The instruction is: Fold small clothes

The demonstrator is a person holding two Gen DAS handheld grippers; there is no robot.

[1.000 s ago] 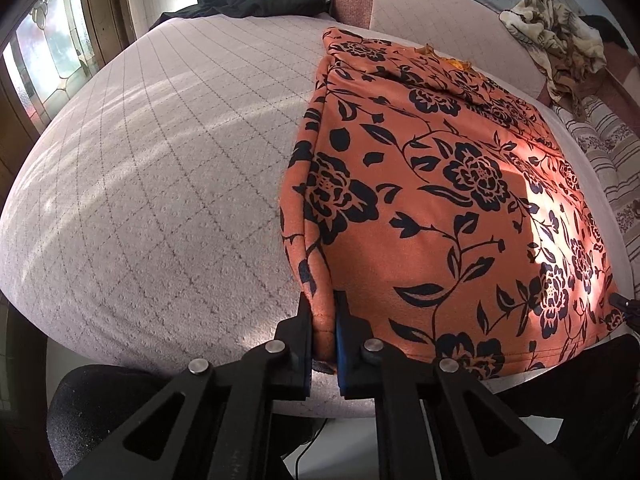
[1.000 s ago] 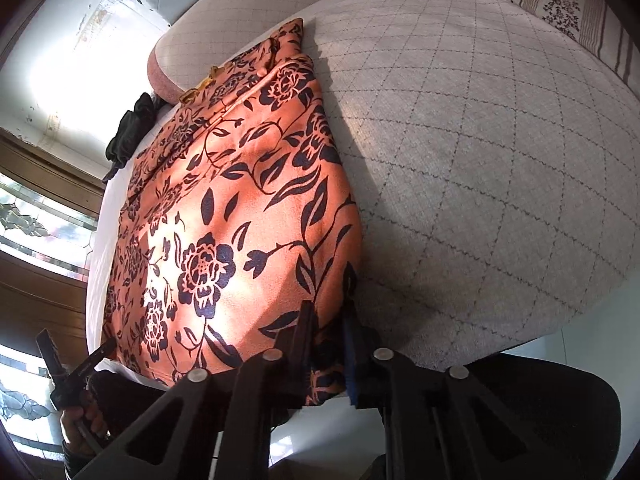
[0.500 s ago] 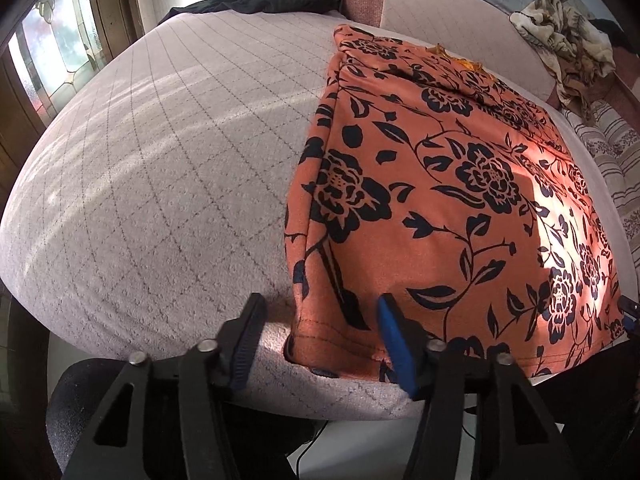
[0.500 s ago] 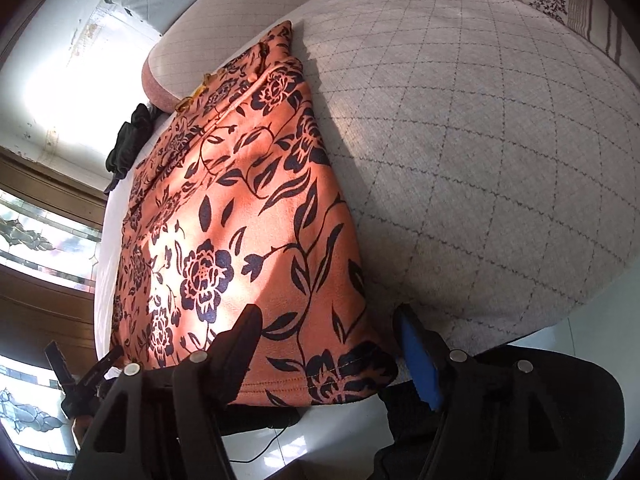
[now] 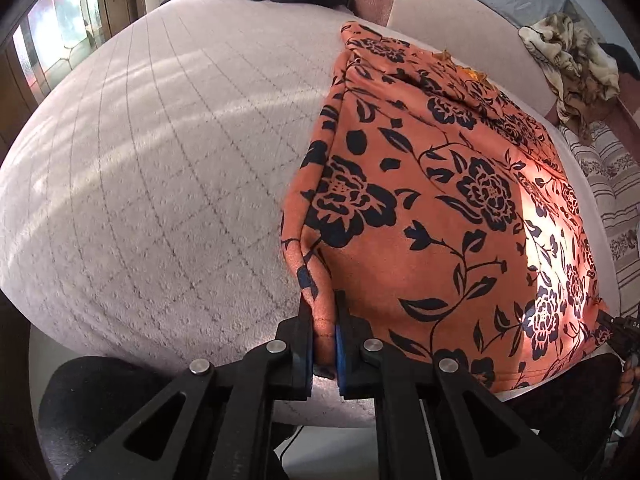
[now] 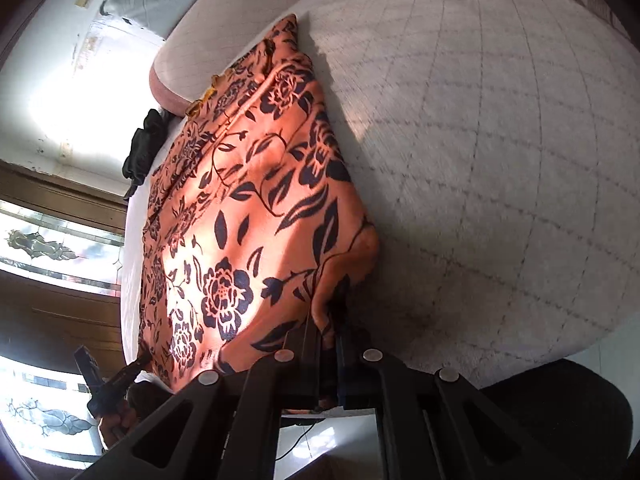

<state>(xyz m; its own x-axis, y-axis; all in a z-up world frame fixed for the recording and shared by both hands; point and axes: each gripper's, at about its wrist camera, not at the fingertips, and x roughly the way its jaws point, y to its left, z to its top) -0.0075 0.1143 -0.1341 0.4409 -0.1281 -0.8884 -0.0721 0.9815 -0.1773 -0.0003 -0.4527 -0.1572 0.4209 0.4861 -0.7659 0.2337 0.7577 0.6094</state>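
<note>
On a quilted bed (image 5: 160,168), both claws have just snapped shut again after opening half a second ago. The left gripper (image 5: 325,320), low centre of its view, pinches the orange floral garment (image 5: 440,200) at its near-left corner; the right gripper (image 6: 328,320) pinches the near-right corner. Probably regripped for folding. The garment's long axis runs from the near edge toward the upper frame

Orange floral garment (image 5: 432,208) flat on bed, near corners bunched.

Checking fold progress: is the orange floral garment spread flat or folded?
Spread lengthwise on the bed; orange floral garment bunches only at its pinched near corners.
</note>
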